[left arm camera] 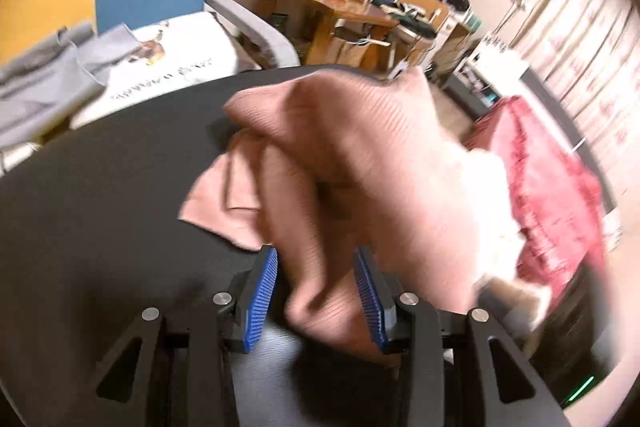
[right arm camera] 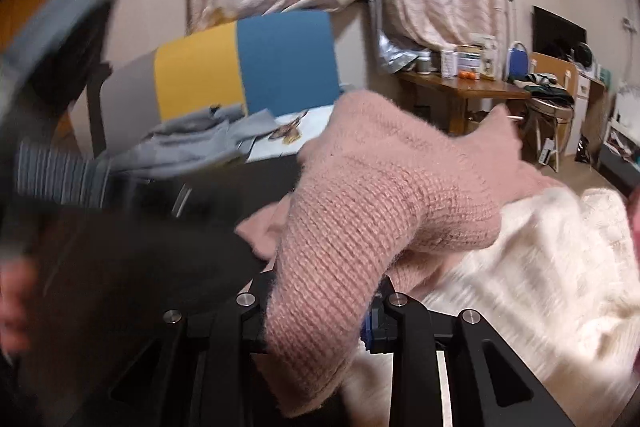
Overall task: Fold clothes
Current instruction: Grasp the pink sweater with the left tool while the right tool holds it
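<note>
Left wrist view: my left gripper (left arm camera: 316,291), blue ribbed pads (left arm camera: 262,297) standing apart, a fold of the pink knit sweater (left arm camera: 360,155) hanging between them; the picture does not show the pads pressing it, so I count these jaws as parted around cloth, not clamped. The sweater is bunched over the dark round table (left arm camera: 100,211), lifted at this end, presumably to spread it for folding. Beyond it: a red garment (left arm camera: 552,187) at the table's right edge, a white fluffy garment (left arm camera: 492,195) between the two, and a grey garment (left arm camera: 44,79) with a printed white one (left arm camera: 172,59) on the chair (left arm camera: 256,27) behind. Right wrist view: my right gripper (right arm camera: 320,311), fingers largely buried under the same pink sweater (right arm camera: 380,195), jaws drawn in on a thick fold of it, a firm hold by my judgement, to carry that edge. The white fluffy garment (right arm camera: 540,267) lies just beside it on the right. Frame blurred.
</note>
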`<action>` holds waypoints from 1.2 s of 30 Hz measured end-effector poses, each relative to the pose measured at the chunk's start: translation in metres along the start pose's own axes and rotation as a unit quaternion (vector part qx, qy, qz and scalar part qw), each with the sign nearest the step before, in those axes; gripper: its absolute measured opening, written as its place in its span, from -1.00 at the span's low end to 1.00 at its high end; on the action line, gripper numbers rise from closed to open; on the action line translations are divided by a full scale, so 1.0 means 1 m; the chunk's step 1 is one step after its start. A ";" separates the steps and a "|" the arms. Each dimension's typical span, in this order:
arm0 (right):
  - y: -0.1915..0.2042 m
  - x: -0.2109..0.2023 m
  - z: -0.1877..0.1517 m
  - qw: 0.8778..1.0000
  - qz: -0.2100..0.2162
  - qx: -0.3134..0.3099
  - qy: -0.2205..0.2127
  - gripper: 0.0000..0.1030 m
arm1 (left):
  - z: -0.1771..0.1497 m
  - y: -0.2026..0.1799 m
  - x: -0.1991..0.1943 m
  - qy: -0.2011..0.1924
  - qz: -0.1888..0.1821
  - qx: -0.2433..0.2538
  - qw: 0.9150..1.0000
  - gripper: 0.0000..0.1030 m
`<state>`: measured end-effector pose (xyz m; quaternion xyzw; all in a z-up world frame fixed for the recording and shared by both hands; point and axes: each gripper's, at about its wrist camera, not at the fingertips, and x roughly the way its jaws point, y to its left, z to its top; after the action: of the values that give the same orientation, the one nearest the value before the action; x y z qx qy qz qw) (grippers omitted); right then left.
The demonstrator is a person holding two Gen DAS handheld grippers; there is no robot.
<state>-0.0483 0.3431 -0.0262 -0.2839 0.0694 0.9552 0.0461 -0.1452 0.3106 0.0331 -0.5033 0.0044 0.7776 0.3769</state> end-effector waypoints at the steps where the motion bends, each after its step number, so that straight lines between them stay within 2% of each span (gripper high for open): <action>1: 0.006 -0.001 -0.005 1.000 0.007 -0.002 -0.004 -0.45 | 0.002 -0.001 0.002 0.012 -0.013 -0.003 1.000 -0.08; 3: 0.016 -0.002 -0.016 1.000 0.020 -0.008 -0.010 -0.45 | 0.004 -0.004 0.010 0.045 -0.014 0.002 0.999 -0.02; 5: 0.031 -0.003 -0.026 0.999 0.012 -0.036 -0.013 -0.45 | 0.005 -0.008 0.016 0.059 0.000 0.015 0.998 0.18; 7: 0.039 -0.004 -0.034 0.999 0.008 -0.042 -0.017 -0.45 | 0.007 -0.013 0.022 0.067 0.029 0.041 0.996 0.69; 9: 0.044 -0.007 -0.041 0.999 0.007 -0.041 -0.022 -0.45 | 0.005 -0.014 0.028 0.075 0.039 0.052 0.995 0.71; 12: 0.055 -0.008 -0.051 0.998 0.004 -0.056 -0.023 -0.45 | -0.002 -0.007 0.040 0.097 0.014 0.027 0.995 0.72; 16: 0.069 -0.012 -0.058 0.996 -0.006 -0.085 -0.030 -0.45 | 0.002 -0.001 0.059 0.115 0.037 0.024 0.992 0.91; 19: 0.074 -0.013 -0.063 0.995 -0.004 -0.095 -0.029 -0.45 | 0.000 -0.001 0.070 0.119 0.028 0.020 0.992 0.90; 20: 0.075 -0.013 -0.064 0.995 -0.005 -0.097 -0.028 -0.45 | -0.001 0.000 0.074 0.124 0.021 0.018 0.992 0.87; 21: 0.077 -0.012 -0.065 0.995 -0.006 -0.101 -0.026 -0.45 | -0.002 0.000 0.079 0.133 0.007 0.015 0.991 0.66; 22: 0.078 -0.012 -0.066 0.995 -0.007 -0.101 -0.025 -0.45 | -0.002 0.001 0.083 0.142 -0.006 0.010 0.990 0.34; 23: 0.077 -0.011 -0.067 0.995 -0.008 -0.099 -0.022 -0.45 | -0.002 0.003 0.086 0.149 -0.018 0.003 0.989 0.22; 24: 0.076 -0.010 -0.069 0.995 -0.007 -0.094 -0.017 -0.44 | -0.002 0.005 0.088 0.157 -0.029 -0.004 0.987 -0.05; 25: 0.075 -0.009 -0.071 0.996 -0.006 -0.090 -0.013 -0.42 | -0.001 0.006 0.088 0.159 -0.037 -0.006 0.986 -0.43; 26: 0.074 -0.008 -0.073 0.996 -0.008 -0.090 -0.010 -0.38 | 0.000 0.005 0.083 0.153 -0.040 0.001 0.987 -0.55; 27: 0.075 -0.009 -0.076 0.996 -0.009 -0.092 -0.007 -0.32 | 0.000 0.004 0.078 0.144 -0.043 0.010 0.989 -0.60; 29: 0.079 -0.013 -0.080 0.995 -0.003 -0.096 -0.007 -0.05 | -0.001 0.002 0.066 0.123 -0.041 0.022 0.991 -0.64; 30: 0.081 -0.016 -0.082 0.995 0.001 -0.098 -0.007 0.21 | -0.002 0.004 0.058 0.109 -0.043 0.018 0.993 -0.64; 32: 0.083 -0.022 -0.086 0.995 0.009 -0.097 -0.009 0.50 | -0.003 0.011 0.042 0.083 -0.050 0.006 0.995 -0.66; 34: 0.073 -0.037 -0.088 0.998 0.024 -0.058 -0.026 0.62 | -0.006 0.026 0.021 0.046 -0.061 -0.021 0.997 -0.66; 36: 0.052 -0.050 -0.085 0.998 0.031 0.011 -0.044 0.72 | -0.009 0.046 0.006 0.024 -0.074 -0.054 0.996 -0.66</action>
<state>0.0325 0.2757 -0.0642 -0.2387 0.0867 0.9670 0.0221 -0.1670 0.2776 0.0071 -0.5404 -0.0654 0.7343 0.4056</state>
